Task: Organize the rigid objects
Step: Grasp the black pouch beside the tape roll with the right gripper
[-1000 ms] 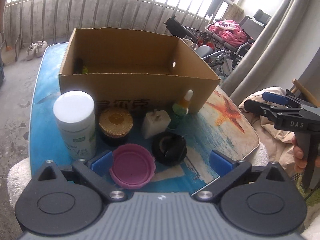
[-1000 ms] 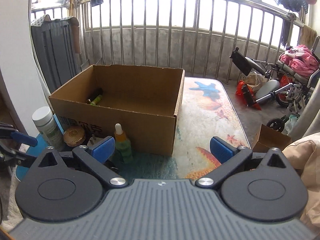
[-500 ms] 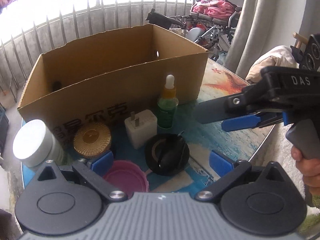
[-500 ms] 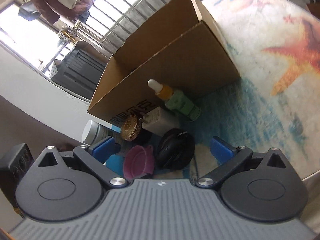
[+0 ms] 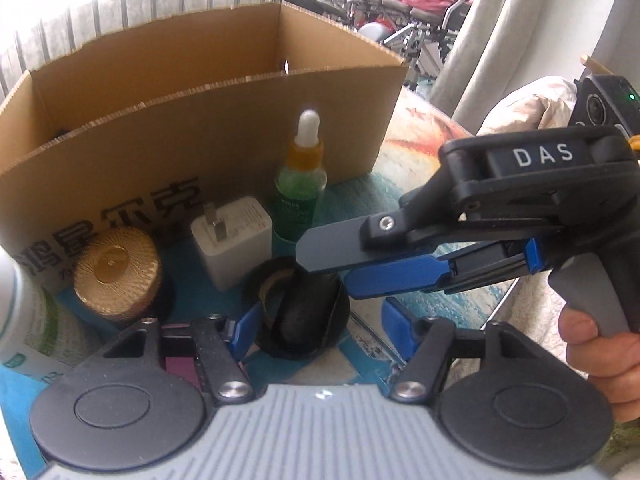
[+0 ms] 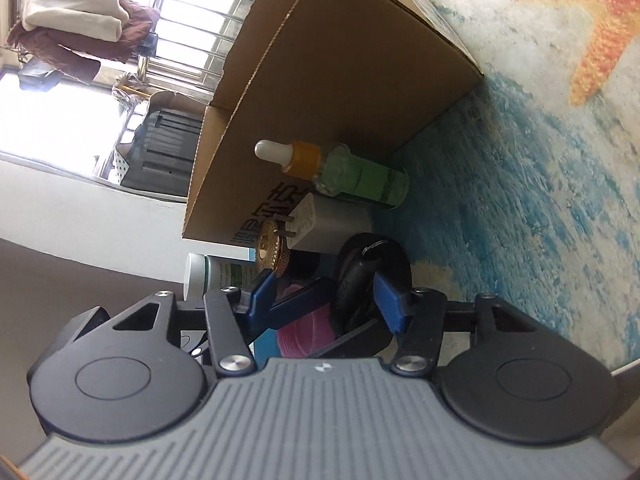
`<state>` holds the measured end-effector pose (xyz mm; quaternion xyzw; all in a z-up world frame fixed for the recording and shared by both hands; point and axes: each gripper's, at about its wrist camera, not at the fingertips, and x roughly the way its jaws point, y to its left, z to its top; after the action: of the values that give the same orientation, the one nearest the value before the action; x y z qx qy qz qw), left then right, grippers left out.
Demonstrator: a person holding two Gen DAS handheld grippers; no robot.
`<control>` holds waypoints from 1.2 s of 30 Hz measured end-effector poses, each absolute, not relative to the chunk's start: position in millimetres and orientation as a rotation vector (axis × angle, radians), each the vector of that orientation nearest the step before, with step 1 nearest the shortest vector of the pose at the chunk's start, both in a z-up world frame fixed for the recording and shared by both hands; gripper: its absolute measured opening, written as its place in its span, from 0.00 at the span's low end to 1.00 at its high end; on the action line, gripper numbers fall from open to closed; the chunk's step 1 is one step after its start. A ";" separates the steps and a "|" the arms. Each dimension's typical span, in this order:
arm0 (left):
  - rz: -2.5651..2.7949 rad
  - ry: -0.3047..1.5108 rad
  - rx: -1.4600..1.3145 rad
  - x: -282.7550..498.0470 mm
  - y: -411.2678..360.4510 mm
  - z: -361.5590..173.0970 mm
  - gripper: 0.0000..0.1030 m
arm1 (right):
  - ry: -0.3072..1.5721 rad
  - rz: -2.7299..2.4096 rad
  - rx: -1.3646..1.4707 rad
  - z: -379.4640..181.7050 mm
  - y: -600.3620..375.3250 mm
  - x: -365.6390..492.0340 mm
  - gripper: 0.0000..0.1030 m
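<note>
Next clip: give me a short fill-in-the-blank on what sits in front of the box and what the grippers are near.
1. The dropper bottle stands in front of the cardboard ____.
2. The white charger stands with its prongs pointing ____.
3. Both the left gripper and right gripper are around the round ____ item.

Missing words: box; up; black

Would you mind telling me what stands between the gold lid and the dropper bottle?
The white charger stands between the gold lid and the dropper bottle, prongs up, seen in the left wrist view.
</note>
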<state>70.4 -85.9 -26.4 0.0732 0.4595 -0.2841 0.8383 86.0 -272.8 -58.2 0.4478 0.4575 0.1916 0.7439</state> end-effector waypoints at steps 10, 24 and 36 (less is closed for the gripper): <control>-0.643 0.998 0.122 65.2 -74.8 -24.3 0.53 | 1.024 0.412 0.969 -64.2 -274.5 91.5 0.38; -0.610 1.014 0.146 69.5 -70.4 -23.6 0.34 | 1.027 0.415 0.876 -59.6 -268.8 91.8 0.31; -0.604 0.971 0.147 64.4 -80.8 -16.2 0.30 | 0.981 0.422 0.874 -51.7 -271.8 81.6 0.17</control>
<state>64.4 -80.8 -16.2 0.0693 0.4593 -0.2857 0.8382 81.6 -271.8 -51.7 0.4032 0.4527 0.1947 0.7711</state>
